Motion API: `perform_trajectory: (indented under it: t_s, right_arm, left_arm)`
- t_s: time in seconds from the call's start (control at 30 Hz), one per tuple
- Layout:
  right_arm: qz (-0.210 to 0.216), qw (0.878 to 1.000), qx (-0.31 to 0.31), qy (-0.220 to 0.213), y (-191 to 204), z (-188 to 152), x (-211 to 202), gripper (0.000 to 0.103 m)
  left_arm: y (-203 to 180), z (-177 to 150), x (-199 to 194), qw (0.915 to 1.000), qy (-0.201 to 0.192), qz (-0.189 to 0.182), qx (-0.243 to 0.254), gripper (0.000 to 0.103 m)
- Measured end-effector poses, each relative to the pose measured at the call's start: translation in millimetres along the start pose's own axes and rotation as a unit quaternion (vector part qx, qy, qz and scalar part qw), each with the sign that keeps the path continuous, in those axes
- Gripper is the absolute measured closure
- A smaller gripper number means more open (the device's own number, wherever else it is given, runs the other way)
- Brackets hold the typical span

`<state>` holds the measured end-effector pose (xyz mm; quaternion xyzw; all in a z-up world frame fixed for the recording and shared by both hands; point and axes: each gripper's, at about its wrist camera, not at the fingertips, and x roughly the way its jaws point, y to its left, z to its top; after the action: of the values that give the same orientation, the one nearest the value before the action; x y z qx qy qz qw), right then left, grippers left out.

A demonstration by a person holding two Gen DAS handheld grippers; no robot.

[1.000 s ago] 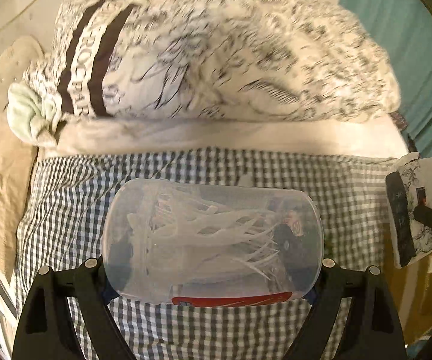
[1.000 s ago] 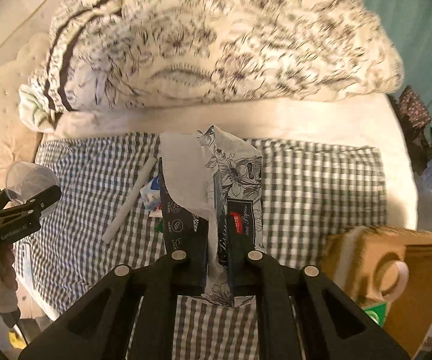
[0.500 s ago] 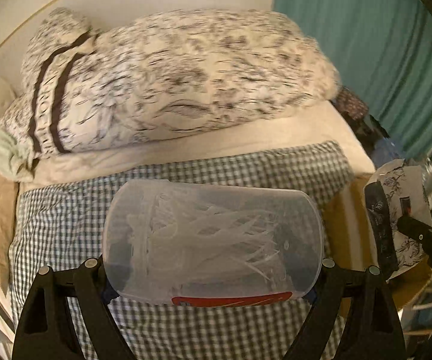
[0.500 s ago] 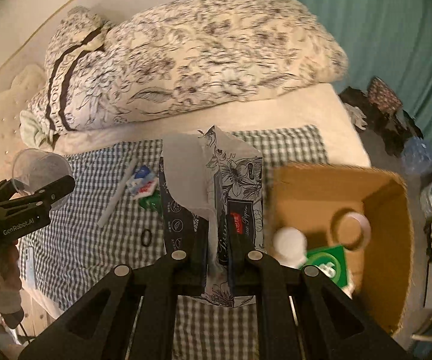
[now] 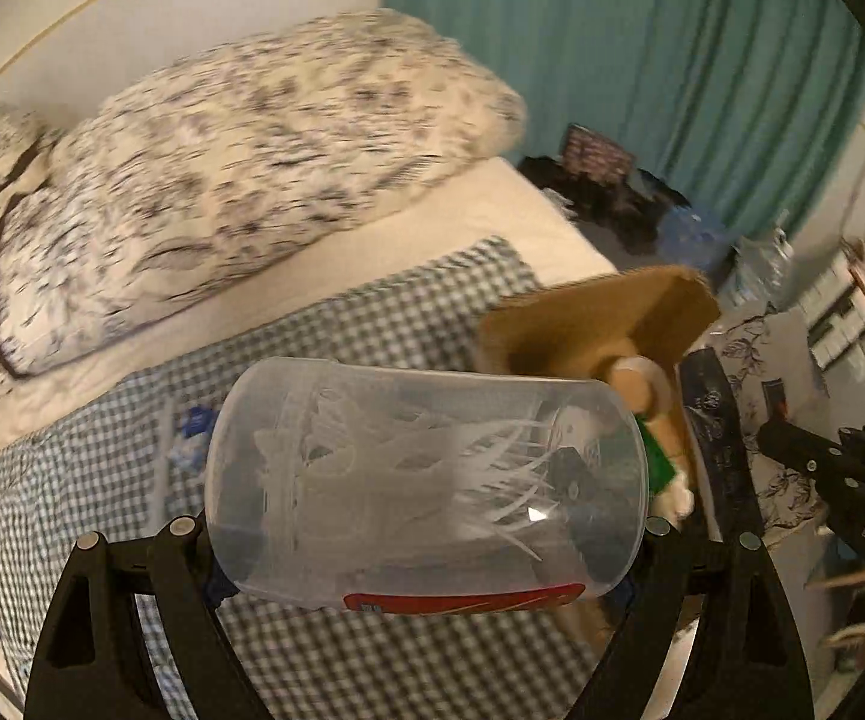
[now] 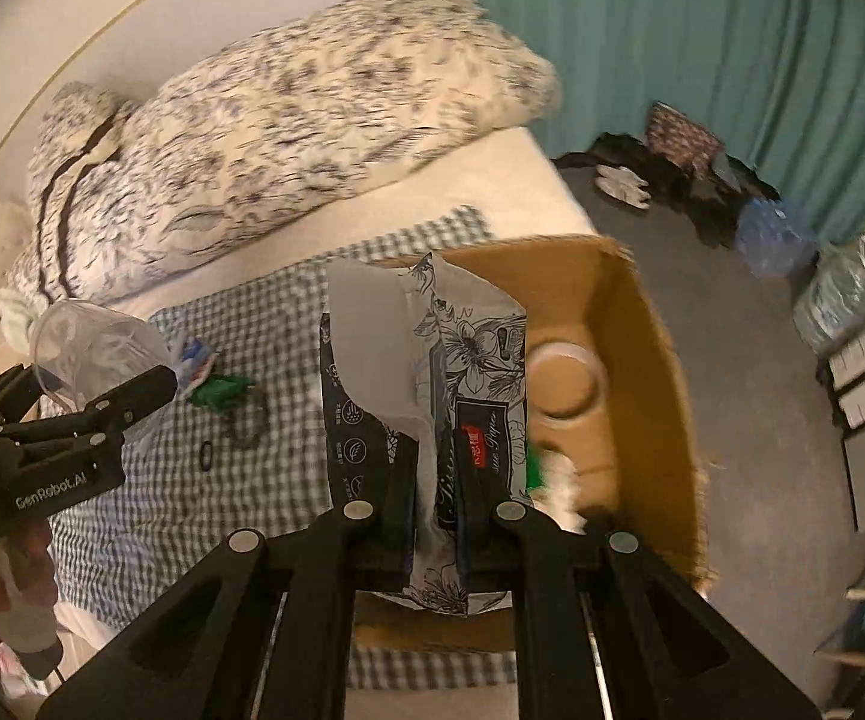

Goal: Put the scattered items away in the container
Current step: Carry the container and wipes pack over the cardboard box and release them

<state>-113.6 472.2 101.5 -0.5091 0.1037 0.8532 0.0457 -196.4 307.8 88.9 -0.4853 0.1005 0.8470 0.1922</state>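
Both your hands are loaded and neither load is in the box yet. Your right gripper (image 6: 432,516) is clamped narrow on the tissue pack (image 6: 426,396), held upright over the near-left rim of the cardboard box (image 6: 642,324), which lies at about 2 o'clock on the right wrist view. Your left gripper (image 5: 426,534) is spread wide around the clear tub (image 5: 426,480), gripped side to side with its white sticks inside; the box (image 5: 600,312) sits beyond it at 1 o'clock.

Inside the box you already have a tape roll (image 6: 564,381) and a green packet (image 6: 534,468), plus something white I can't identify, so the job looks roughly half done.

Farther out on the checked cloth (image 6: 240,504), at 9 to 10 o'clock from the pack, a green scrap (image 6: 219,390), a blue and red wrapper (image 6: 195,357) and a small dark ring (image 6: 206,450) wait for collection. Beyond them lies the floral duvet (image 6: 288,120).
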Motion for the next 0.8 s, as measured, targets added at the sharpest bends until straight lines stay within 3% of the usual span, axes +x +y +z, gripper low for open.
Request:
perform_trajectory:
  t_s: [0.37, 0.7, 0.77, 0.8]
  right_arm:
    - [-0.009, 0.998, 0.062, 0.022, -75.5, -18.9, 13.1, 0.094]
    - [-0.011, 0.996, 0.086, 0.037, -106.2, -21.4, 37.4, 0.093]
    - [-0.005, 0.995, 0.097, 0.036, -109.7, -19.3, 39.4, 0.087]
    - [-0.006, 0.994, 0.106, 0.034, -112.2, -18.5, 39.7, 0.07]
  left_arm:
    - [-87.0, 5.3, 41.9, 0.9959, 0.034, -0.027, 0.079, 0.013]
    - [-110.6, 6.6, 78.6, 0.9925, 0.069, -0.033, 0.096, 0.012]
    - [-111.8, 8.1, 82.9, 0.9919, 0.074, -0.028, 0.099, 0.008]
    - [-112.7, 8.8, 86.6, 0.9909, 0.086, -0.029, 0.1, 0.007]
